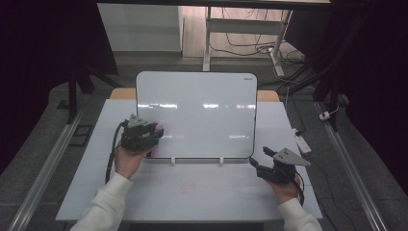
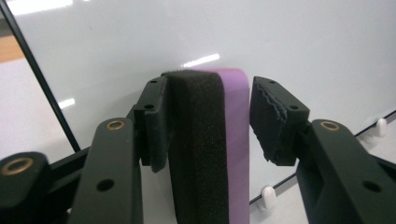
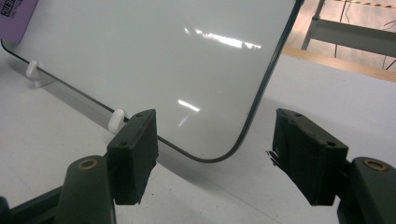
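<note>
From my high view I looked forward and down over the desk (image 1: 192, 192), well back, the whiteboard (image 1: 197, 113) standing mid-frame. My left gripper view sat tight against that whiteboard (image 2: 280, 42), facing its surface. My right gripper view looked low across the desk (image 3: 327, 102) at the whiteboard's (image 3: 163, 60) lower corner, shared by all three.
</note>
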`<state>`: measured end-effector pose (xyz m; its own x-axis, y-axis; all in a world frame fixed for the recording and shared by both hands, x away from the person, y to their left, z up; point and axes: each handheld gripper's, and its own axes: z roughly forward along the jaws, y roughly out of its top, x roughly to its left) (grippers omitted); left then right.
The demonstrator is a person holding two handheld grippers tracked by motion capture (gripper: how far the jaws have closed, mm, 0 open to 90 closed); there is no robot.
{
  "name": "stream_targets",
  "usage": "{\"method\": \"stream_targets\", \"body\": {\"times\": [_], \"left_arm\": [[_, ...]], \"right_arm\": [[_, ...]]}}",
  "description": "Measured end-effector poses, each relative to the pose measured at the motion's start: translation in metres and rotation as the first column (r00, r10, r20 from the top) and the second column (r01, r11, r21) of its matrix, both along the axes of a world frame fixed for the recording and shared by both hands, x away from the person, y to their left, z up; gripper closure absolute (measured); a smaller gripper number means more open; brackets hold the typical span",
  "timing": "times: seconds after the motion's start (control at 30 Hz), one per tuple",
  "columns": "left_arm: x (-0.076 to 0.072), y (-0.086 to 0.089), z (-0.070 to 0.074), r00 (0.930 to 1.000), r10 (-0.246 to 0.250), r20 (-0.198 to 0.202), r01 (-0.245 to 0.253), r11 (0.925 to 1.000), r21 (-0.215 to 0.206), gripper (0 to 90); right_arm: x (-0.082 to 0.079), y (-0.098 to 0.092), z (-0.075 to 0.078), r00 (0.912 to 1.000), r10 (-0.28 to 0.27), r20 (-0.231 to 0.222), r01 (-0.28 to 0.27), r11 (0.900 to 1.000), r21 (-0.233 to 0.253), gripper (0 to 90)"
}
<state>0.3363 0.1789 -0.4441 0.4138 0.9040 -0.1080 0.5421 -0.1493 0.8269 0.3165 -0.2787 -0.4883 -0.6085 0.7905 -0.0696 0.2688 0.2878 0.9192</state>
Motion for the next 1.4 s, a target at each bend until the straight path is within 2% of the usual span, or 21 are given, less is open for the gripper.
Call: {"method": "stream_targets", "body": {"times": [0.1,0.2,0.33,0.5,0.63,0.73,0.9,1.13,1.27,1.4], "left_arm": [[-0.002,0.002,0.002,0.9998,-0.015,0.011,0.015,0.9997,-0.017,45.4],[-0.006,0.004,0.004,0.9984,-0.052,0.023,0.053,0.998,-0.033,42.3],[-0.015,0.009,0.006,0.9946,-0.089,0.054,0.091,0.9953,-0.034,39.7],[-0.029,0.018,0.006,0.986,-0.156,0.059,0.159,0.9859,-0.052,37.7],[-0.04,0.026,0.004,0.9806,-0.187,0.059,0.191,0.979,-0.072,36.2],[-0.049,0.032,0.001,0.978,-0.202,0.052,0.206,0.9754,-0.079,34.7],[-0.062,0.04,-0.008,0.9742,-0.223,0.037,0.225,0.972,-0.069,32.9],[-0.083,0.056,-0.032,0.9697,-0.244,-0.003,0.244,0.9681,-0.059,31.0],[-0.09,0.065,-0.046,0.9683,-0.246,-0.042,0.244,0.9686,-0.046,29.8],[-0.093,0.073,-0.057,0.9697,-0.235,-0.067,0.232,0.9715,-0.049,29.0]], "right_arm": [[0.0,-0.001,0.0,1.0,0.0,-0.005,0.0,1.0,0.001,30.8],[0.001,-0.002,0.0,1.0,0.002,-0.008,-0.002,1.0,-0.002,30.9],[0.002,-0.006,-0.001,0.9999,0.004,-0.011,-0.004,1.0,0.003,31.9],[0.003,-0.012,-0.001,0.9997,0.019,-0.013,-0.019,1.0,-0.009,31.8],[0.003,-0.018,-0.002,1.0,0.008,-0.006,-0.008,1.0,-0.022,32.5],[0.003,-0.023,-0.002,1.0,0.007,0.0,-0.007,1.0,-0.025,32.5],[0.003,-0.031,-0.005,0.9999,0.011,-0.007,-0.011,0.999,-0.044,32.4],[0.004,-0.04,-0.012,0.9986,0.042,-0.031,-0.044,0.996,-0.076,32.2],[0.006,-0.039,-0.016,0.9973,0.052,-0.052,-0.057,0.994,-0.096,32.0],[0.007,-0.037,-0.019,0.9958,0.064,-0.066,-0.071,0.992,-0.106,31.9]]}}
